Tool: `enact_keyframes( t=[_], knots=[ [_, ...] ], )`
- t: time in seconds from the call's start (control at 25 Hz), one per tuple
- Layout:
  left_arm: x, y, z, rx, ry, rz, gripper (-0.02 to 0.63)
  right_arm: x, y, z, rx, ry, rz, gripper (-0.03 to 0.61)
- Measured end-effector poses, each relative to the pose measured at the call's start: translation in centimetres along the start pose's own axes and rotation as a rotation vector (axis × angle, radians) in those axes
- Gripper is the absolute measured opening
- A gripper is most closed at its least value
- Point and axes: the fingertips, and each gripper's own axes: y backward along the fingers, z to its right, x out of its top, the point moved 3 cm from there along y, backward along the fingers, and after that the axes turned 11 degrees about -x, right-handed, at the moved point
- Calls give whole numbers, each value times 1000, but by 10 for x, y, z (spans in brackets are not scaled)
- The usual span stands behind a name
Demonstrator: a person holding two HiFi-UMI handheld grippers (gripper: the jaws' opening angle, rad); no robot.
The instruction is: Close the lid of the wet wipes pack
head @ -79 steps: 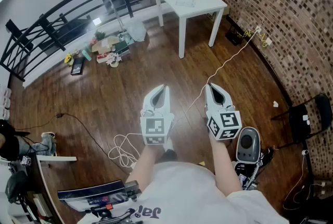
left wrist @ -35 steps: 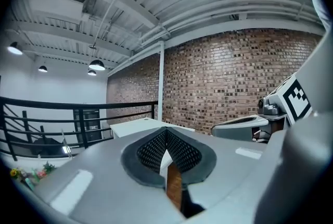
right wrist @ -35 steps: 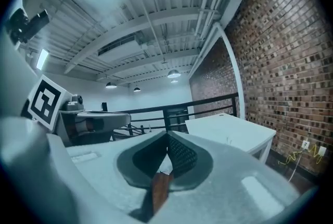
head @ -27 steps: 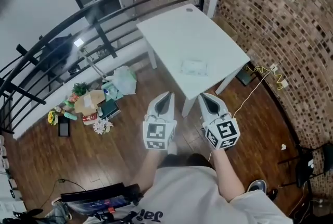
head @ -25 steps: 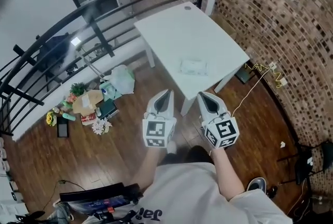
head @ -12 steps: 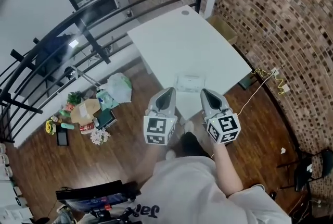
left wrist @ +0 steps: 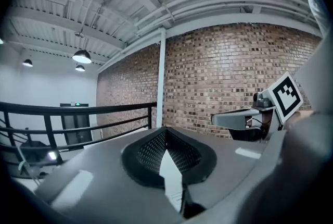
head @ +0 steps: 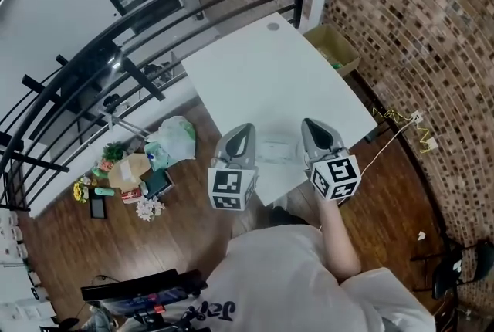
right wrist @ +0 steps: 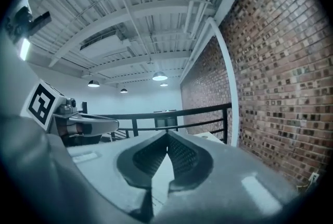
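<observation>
The wet wipes pack, pale and translucent, lies flat near the front edge of the white table. Whether its lid is up I cannot tell at this distance. My left gripper hovers just left of the pack and my right gripper just right of it, both above the table's front edge. In the left gripper view the left gripper has its jaws together at the tip with nothing between them. The right gripper looks the same in its own view. Neither gripper view shows the pack.
A black railing runs behind the table. A cardboard box stands between table and brick wall. Bags and small items litter the wood floor at left. A yellow cable lies at right.
The person has walked up to the table. The pack, earlier far ahead, now lies between the two grippers. Both grippers have stayed shut side by side.
</observation>
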Motion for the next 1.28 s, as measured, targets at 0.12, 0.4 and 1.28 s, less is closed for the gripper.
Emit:
enact_keyframes(
  t=[0.12, 0.4, 1.28],
  knots=[
    [-16, -18, 0, 21, 15, -49, 17, -22, -14, 21, 6, -54, -56, -11],
    [-50, -37, -9, 84, 47, -123, 17, -46, -48, 29, 99, -60, -135, -11],
    [-160, -54, -25, 51, 226, -310, 17, -206, -64, -47, 313, 48, -568, -11]
  ],
)
